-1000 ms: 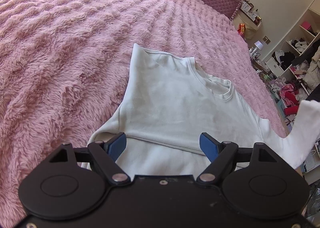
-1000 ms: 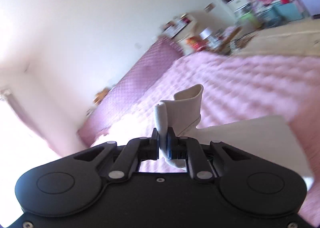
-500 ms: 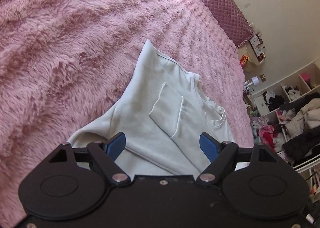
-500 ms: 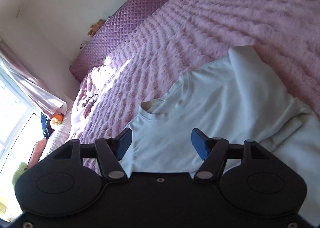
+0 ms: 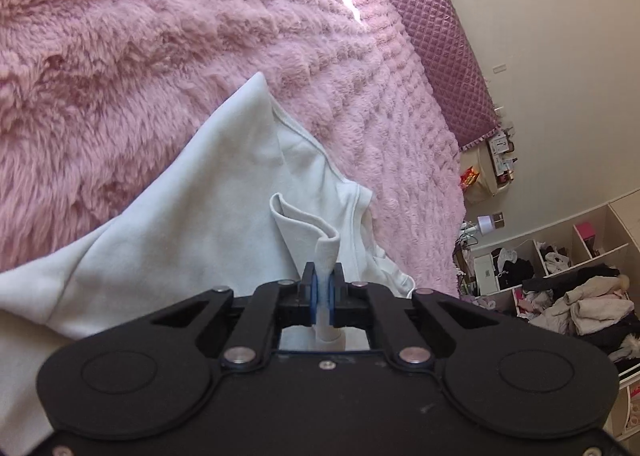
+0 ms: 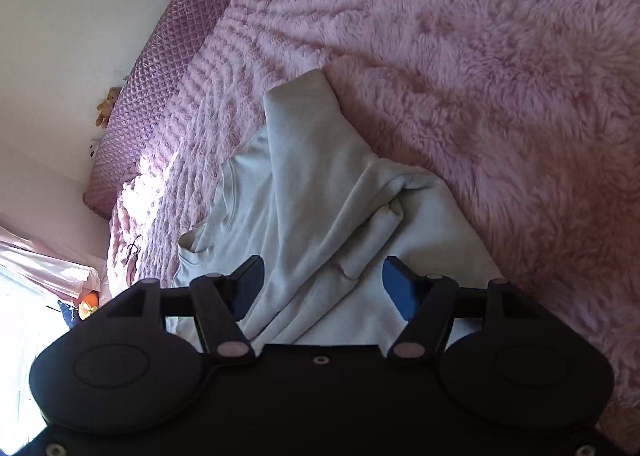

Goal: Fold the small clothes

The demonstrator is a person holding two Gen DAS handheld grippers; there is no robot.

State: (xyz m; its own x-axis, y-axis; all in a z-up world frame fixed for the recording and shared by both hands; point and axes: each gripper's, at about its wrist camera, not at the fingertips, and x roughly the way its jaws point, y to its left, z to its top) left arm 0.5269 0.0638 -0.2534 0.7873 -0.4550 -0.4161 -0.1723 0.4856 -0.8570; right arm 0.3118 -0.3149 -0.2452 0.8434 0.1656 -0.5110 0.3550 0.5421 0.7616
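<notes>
**White sweatshirt on the pink bed, cuff pinched**

White sweatshirt (image 5: 200,215) spread out on a fluffy pink blanket (image 5: 120,35), straight ahead of and under both claws. Looks partly folded already, body bunched into soft ridges, one shoulder corner poking up toward the far side.

Left gripper (image 5: 322,288) clamped tight, blue pads (image 5: 315,292) pressed together on the ribbed sleeve cuff (image 5: 326,252). Cuff sticking up just past the fingertips, sleeve curling back in a loop onto the shirt's chest right in front. Neckline just right of the pinch. Quilted purple headboard (image 5: 440,47) far ahead and to the right, messy shelves of clothes (image 5: 568,288) off to the right side.

Right gripper (image 6: 323,284) spread wide, gripping nothing, hanging over the shirt. Folded sleeve (image 6: 368,240) lying across the body in the gap between the fingers, not touching either pad as far as can be told. Collar just ahead of the left finger. Same headboard way up ahead-left, small teddy (image 6: 106,105) sitting beside it.
</notes>
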